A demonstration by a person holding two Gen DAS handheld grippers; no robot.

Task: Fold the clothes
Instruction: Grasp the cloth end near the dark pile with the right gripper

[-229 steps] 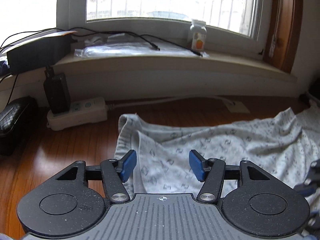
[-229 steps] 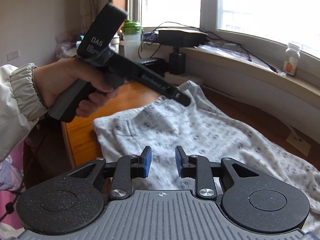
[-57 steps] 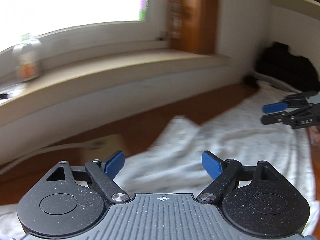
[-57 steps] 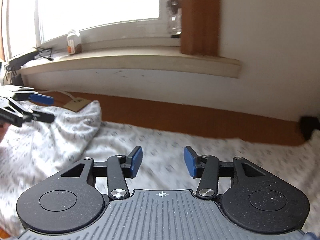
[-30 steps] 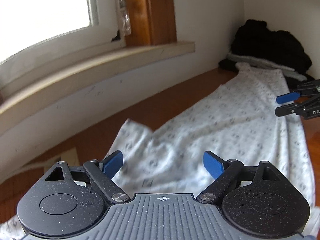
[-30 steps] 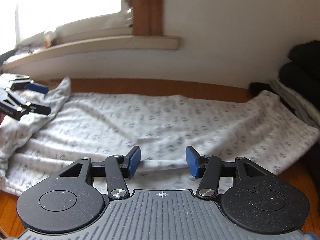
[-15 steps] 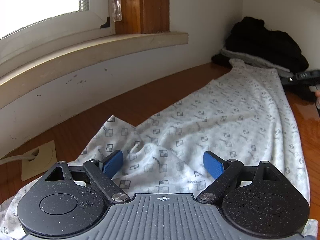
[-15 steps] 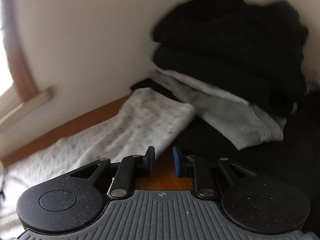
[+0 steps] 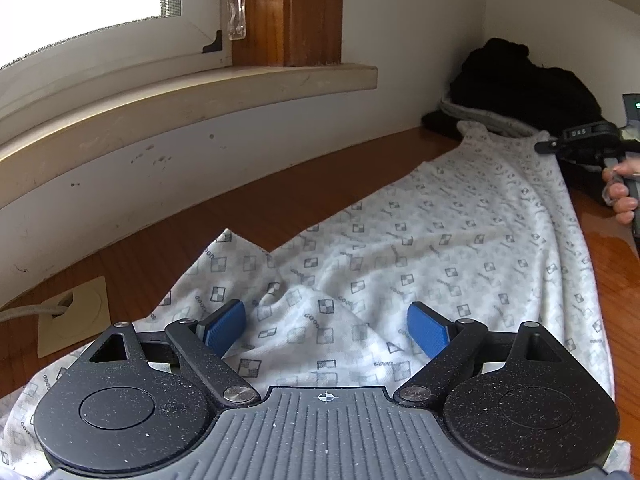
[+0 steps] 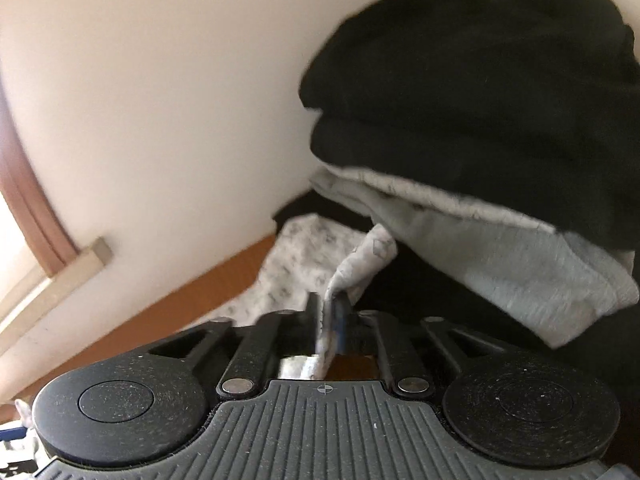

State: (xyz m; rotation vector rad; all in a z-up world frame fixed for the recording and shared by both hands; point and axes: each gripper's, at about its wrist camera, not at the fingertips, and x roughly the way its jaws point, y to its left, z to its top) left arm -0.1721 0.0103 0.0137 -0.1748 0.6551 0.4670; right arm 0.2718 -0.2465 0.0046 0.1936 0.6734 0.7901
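The right gripper [image 10: 331,320] has its jaws pinched on a corner of the patterned white garment [image 9: 460,240], a tongue of cloth standing up from between the pads toward one o'clock in the right wrist view; the left gripper [image 9: 326,326] has its jaws spread wide over a rumpled ridge of the same garment, with cloth between the blue pads [image 9: 224,326] but neither pad seeming to press on it. The garment lies stretched along the wooden desk [image 9: 280,200] from the left claw out to about one o'clock, where its far end meets a pile of dark and grey clothes [image 10: 480,120] against the wall. I judge the step in hand to be taking hold of both ends before the first fold: one end is gripped, the near end is not yet. The next move probably calls for the left jaws to close on an edge rather than the mid-cloth bulge, so the layers lift together. Much is uncertain: the right view is blurred, the pinched corner hides its own pads, the person's hand [image 9: 622,196] is cut off at three o'clock, and the garment's near end is hidden under the left gripper's body.
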